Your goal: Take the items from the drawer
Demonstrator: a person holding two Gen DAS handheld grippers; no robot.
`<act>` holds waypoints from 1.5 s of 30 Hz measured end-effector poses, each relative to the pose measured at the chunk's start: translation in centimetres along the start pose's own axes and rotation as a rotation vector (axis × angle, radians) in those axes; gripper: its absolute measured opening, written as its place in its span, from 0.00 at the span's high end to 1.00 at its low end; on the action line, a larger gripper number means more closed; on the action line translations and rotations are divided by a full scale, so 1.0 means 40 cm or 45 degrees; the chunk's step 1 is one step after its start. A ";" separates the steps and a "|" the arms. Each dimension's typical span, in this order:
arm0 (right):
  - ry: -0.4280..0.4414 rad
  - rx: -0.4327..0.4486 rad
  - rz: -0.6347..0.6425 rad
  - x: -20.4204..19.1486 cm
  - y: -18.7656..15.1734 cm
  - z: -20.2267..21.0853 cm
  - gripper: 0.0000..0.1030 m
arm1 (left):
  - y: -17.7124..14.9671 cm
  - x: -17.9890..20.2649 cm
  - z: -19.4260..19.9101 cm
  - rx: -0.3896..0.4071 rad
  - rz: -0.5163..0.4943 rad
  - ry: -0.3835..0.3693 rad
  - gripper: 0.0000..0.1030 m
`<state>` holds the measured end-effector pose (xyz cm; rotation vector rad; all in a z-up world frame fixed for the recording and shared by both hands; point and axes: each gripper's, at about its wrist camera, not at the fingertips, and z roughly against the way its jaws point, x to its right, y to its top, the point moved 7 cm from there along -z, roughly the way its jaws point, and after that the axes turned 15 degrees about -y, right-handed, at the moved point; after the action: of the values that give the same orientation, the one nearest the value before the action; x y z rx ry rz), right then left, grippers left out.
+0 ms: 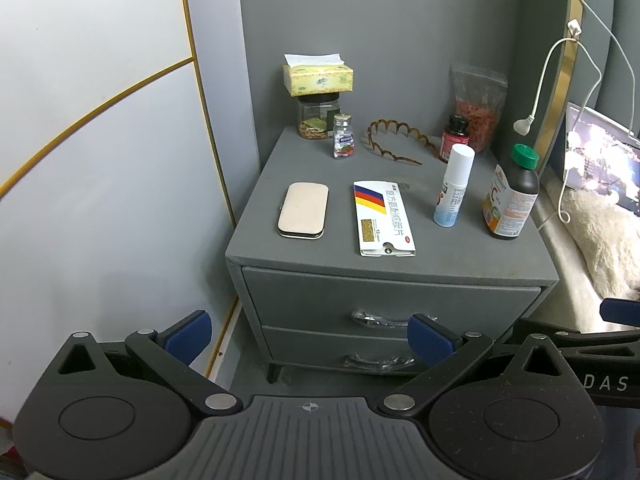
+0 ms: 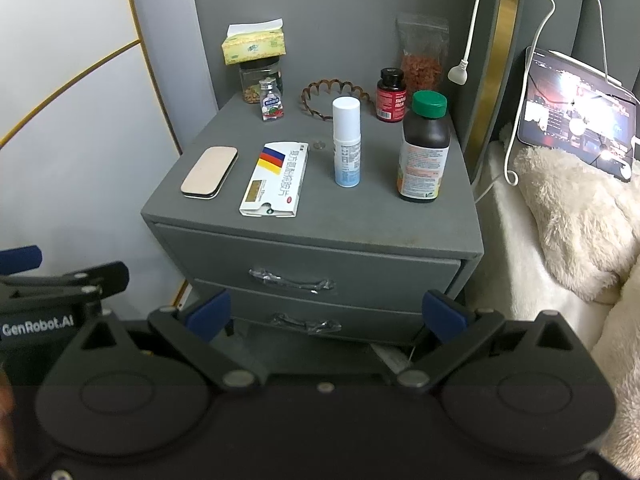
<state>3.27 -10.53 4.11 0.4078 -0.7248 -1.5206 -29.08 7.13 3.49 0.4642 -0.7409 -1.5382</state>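
Grey nightstand (image 1: 256,252) drawers shut | your left gripper (image 1: 310,334) and right gripper (image 2: 346,314) gaped wide, empty | risk: film-wrapped top handle (image 2: 291,277) slipping; jerk could topple front-edge bottles.

Ahead of both tools, drawer fronts (image 2: 308,268) unobstructed; both handles (image 1: 376,319) reachable straight on. Wall (image 1: 100,200) tight on the left, bed (image 2: 560,260) close right. Nightstand top (image 1: 340,248) above: front row crowded, medicine box (image 1: 383,218) near the edge.
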 end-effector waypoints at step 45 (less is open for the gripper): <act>-0.002 0.018 0.010 -0.003 -0.002 0.011 0.00 | 0.000 -0.007 0.026 0.005 -0.006 0.011 0.00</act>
<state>2.93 -10.34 4.33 0.4135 -0.7379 -1.5096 -29.76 7.61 4.21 0.4761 -0.7366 -1.5385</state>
